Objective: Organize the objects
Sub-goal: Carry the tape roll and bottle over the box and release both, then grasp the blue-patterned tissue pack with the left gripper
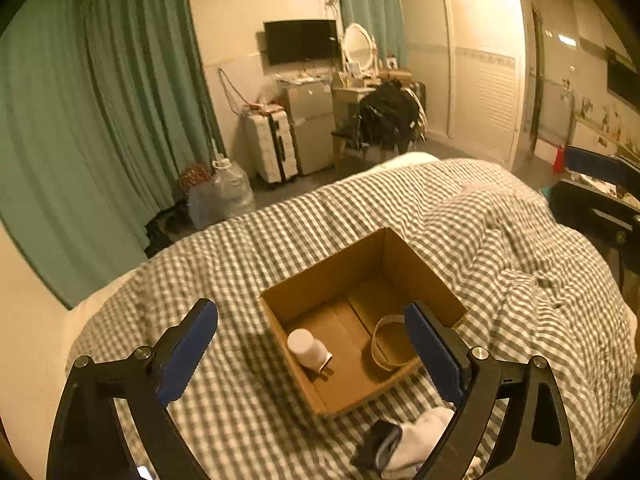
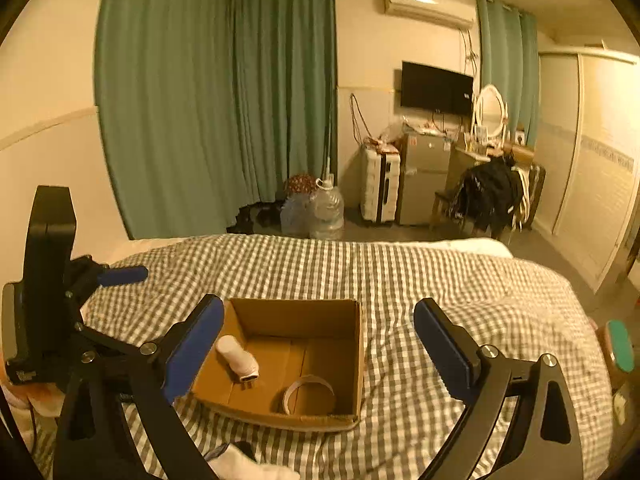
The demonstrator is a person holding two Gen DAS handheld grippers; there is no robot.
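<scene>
Your cardboard box (image 1: 362, 320) sits open on the checked quilt (image 1: 400, 208), already collecting a white bottle (image 1: 308, 348) on its side and a loop of band (image 1: 390, 342). The socks (image 1: 416, 440), I think, wait just beside it. Your left gripper (image 1: 312, 350) and right gripper (image 2: 320, 354) both gape wide, holding nothing.

— Carrying everything here?
— A bed (image 1: 500, 240), spread with a grey-and-white checked quilt (image 2: 420, 280), rumpled toward the right of the left wrist view.
— Lying directly on the quilt?
— An open cardboard box (image 1: 320, 280), lower centre in both views, flaps gone or folded away, can't tell which. Just below it, at the bottom edge, a white sock (image 1: 424, 436) with a dark piece of cloth (image 1: 376, 444) touching its left side.
— Beyond the quilt?
— White bedding (image 2: 472, 246) showing along the far edge.
</scene>
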